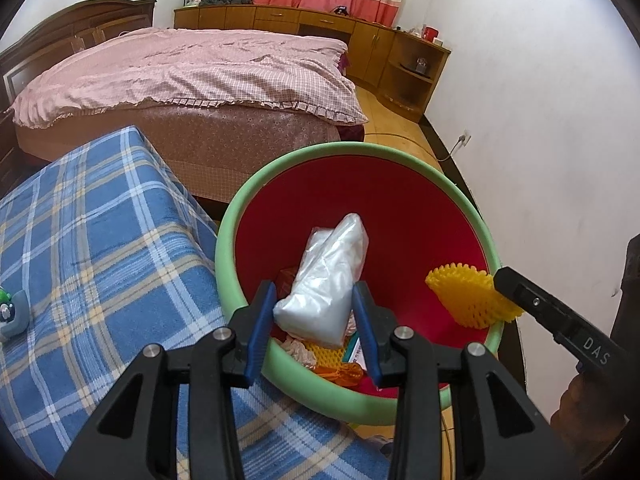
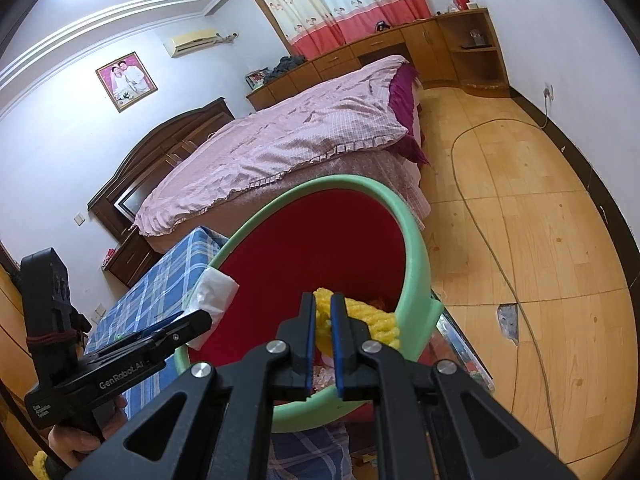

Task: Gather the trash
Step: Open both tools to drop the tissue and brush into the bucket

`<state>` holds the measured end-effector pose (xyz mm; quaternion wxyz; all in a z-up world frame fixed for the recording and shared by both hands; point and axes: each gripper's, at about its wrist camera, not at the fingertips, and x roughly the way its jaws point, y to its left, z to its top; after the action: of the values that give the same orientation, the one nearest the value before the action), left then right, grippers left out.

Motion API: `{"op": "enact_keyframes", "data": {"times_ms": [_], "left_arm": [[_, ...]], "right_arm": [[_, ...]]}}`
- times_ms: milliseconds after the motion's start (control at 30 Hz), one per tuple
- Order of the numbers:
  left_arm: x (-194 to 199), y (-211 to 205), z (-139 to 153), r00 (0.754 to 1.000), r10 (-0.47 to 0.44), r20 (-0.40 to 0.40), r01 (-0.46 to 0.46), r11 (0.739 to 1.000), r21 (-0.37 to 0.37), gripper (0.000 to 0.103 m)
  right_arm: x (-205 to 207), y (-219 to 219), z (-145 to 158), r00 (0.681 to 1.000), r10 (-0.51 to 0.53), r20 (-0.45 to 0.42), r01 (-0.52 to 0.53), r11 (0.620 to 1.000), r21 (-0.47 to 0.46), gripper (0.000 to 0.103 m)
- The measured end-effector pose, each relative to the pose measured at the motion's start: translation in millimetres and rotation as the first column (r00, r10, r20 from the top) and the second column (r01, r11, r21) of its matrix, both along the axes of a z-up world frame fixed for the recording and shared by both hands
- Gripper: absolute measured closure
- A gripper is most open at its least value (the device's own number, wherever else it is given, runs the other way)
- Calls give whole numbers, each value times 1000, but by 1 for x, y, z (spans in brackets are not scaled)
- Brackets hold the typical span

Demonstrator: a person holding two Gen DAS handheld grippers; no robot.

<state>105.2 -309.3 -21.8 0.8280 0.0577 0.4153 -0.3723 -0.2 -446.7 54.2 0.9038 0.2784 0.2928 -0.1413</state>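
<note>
We hold both over the bin (image 1: 360, 152); left claw (image 1: 316, 320) grips soft, slippery plastic bag (image 1: 328, 276) mid-body; right claw (image 2: 322, 328) pinches light, squashy foam net (image 2: 376, 320).

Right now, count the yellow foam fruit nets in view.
2: one yellow foam net pinched by the right gripper over the bin; another net lies inside. More may be hidden underneath.

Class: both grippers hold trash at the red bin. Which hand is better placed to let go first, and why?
Probably the left. The left gripper holds the clear plastic bag squarely over the bin's red inside. The right gripper holds the yellow foam net close to the rim.
</note>
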Motion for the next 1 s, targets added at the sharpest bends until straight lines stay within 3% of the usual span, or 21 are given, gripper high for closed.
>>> {"op": "enact_keyframes", "data": {"times_ms": [267, 333, 500, 767, 1000], "left_arm": [[2, 1, 1, 1000, 4, -13, -4, 1000, -6, 64], [1, 2, 2, 1000, 4, -12, -4, 1000, -7, 64], [-2, 5, 3, 1000, 8, -15, -8, 1000, -12, 64], [-4, 15, 13, 1000, 21, -9, -22, 999, -37, 64], [-3, 26, 20, 999, 40, -3, -40, 998, -54, 64]], "right_arm": [[0, -2, -2, 1000, 1, 5, -1, 1000, -3, 90], [0, 0, -2, 1000, 6, 9, -6, 1000, -5, 86], [0, 6, 1, 999, 17, 35, -16, 999, -29, 62], [0, 14, 9, 998, 41, 47, -38, 997, -60, 52], [1, 20, 15, 995, 68, 74, -63, 996, -59, 34]]}}
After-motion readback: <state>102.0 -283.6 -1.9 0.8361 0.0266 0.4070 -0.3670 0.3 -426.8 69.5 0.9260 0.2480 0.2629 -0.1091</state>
